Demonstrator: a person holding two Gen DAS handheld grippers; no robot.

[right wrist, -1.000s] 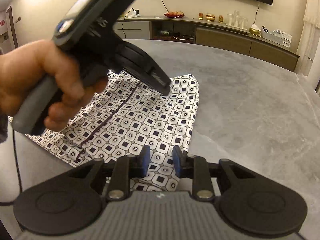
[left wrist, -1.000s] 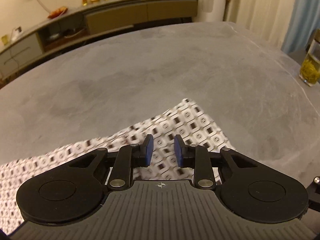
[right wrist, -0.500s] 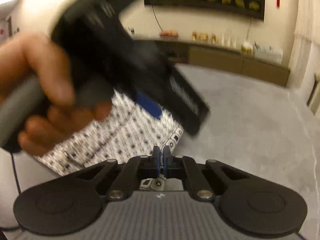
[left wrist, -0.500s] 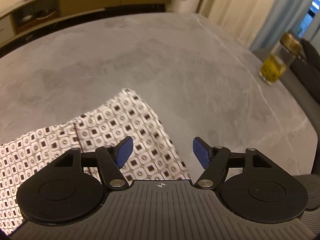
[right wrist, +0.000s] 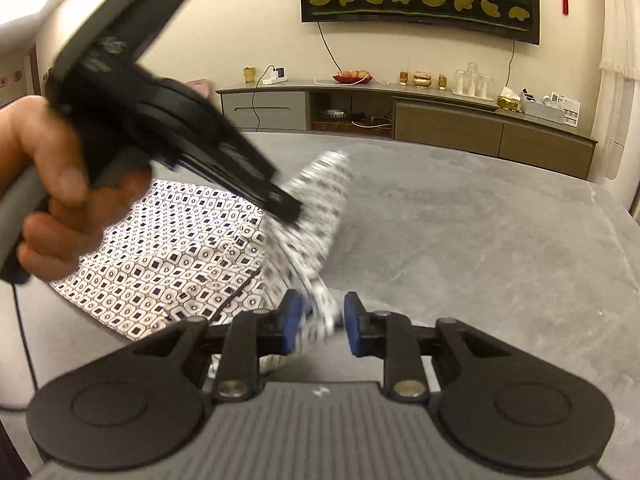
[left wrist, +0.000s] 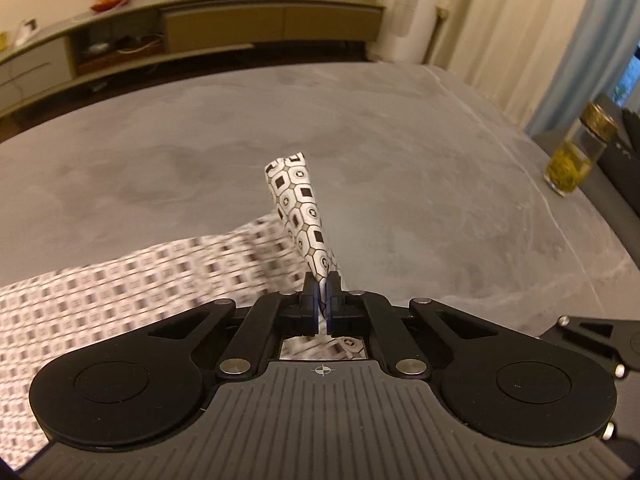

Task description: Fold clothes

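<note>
A white garment with a dark geometric print (right wrist: 168,248) lies on the grey table (right wrist: 480,240). My left gripper (left wrist: 322,280) is shut on its edge, and a narrow flap of cloth (left wrist: 298,200) sticks up past the pads. The right wrist view shows the same gripper (right wrist: 286,210), held by a hand (right wrist: 52,200), lifting a blurred fold of fabric. My right gripper (right wrist: 320,312) is low at the garment's near corner. Its jaws are opening, and cloth lies loose between the blue pads (right wrist: 291,312).
A glass jar with yellow-green contents (left wrist: 576,152) stands near the table's right edge, beside a dark seat (left wrist: 624,168). A long low sideboard (right wrist: 440,120) with small items runs along the far wall. Bare grey tabletop (left wrist: 200,140) stretches beyond the garment.
The left gripper opened wide, then shut on the garment's edge and raised it off the table. The right gripper closed, then parted again with cloth between its pads.
</note>
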